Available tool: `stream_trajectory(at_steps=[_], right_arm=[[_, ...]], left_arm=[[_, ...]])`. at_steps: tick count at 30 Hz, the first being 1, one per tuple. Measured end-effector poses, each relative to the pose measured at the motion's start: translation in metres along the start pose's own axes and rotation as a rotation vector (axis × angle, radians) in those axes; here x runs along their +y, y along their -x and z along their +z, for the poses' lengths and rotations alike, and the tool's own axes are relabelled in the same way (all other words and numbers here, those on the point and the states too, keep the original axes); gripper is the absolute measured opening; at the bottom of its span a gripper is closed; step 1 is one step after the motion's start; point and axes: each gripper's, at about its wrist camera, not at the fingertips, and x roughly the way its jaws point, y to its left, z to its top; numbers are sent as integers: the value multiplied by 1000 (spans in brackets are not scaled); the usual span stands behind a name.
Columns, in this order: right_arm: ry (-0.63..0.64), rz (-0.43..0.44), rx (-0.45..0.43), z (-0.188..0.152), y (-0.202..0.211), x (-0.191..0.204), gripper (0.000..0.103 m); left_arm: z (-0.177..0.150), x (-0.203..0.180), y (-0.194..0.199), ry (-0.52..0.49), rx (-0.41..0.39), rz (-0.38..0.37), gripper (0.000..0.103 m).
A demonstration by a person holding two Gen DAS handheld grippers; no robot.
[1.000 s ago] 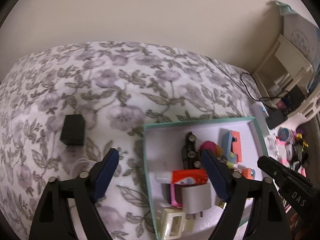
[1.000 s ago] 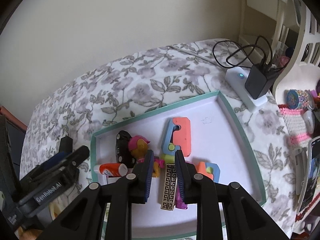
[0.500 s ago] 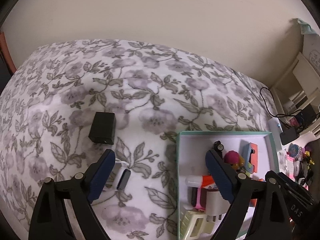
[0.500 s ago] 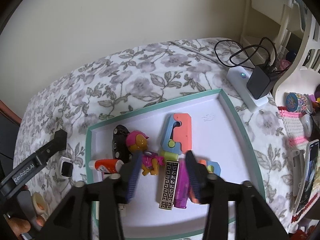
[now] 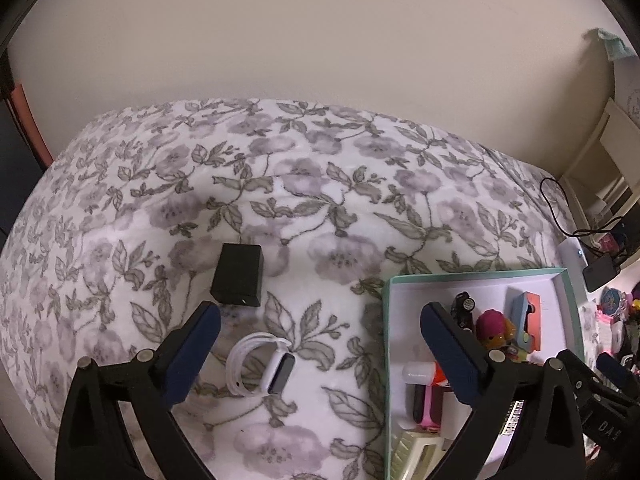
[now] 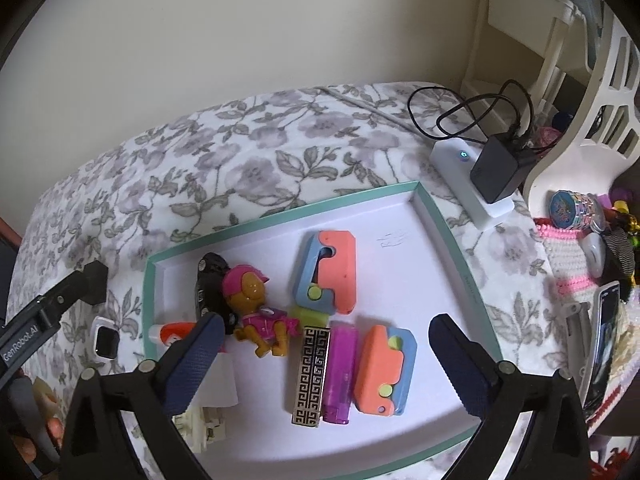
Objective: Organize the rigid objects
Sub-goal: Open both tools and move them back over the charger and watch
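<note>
A teal-rimmed white tray [image 6: 280,220] [image 5: 472,276] lies on the floral bedspread. It holds a black-and-gold patterned lighter [image 6: 312,376], a purple lighter [image 6: 340,372], two orange-and-blue toys [image 6: 332,272], a doll in pink [image 6: 256,312], a black toy car [image 6: 210,288] and a red-and-white tube [image 6: 176,330]. My right gripper [image 6: 322,360] is open and empty above the lighters. My left gripper [image 5: 320,354] is open and empty above a white smartwatch [image 5: 264,364] on the bedspread, with a black box [image 5: 238,274] just beyond it.
A white power strip with a black charger [image 6: 496,176] and cable sits past the tray's far right corner. A phone [image 6: 604,336], a pink knitted mat [image 6: 568,256] and small trinkets lie at the right. White shelving [image 6: 560,20] stands at the back right.
My right gripper opened and let go of the patterned lighter, which now lies in the tray beside the purple one. My left gripper swung left off the tray to over the smartwatch.
</note>
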Motion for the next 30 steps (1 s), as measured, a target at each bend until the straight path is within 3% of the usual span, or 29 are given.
stream_trajectory(at_steps=[9, 17, 26, 30], right_arm=[[51, -8, -59, 1, 5, 11, 103], [110, 84, 34, -8, -11, 40, 103], [215, 190, 25, -21, -2, 98, 103], [244, 212, 29, -25, -4, 121, 103]], left_arm=[[3, 12, -2, 32, 8, -14, 100], [5, 61, -8, 116, 61, 27, 100], [-3, 131, -15, 303, 125, 41, 100], [-6, 145, -17, 324, 138, 57, 100]])
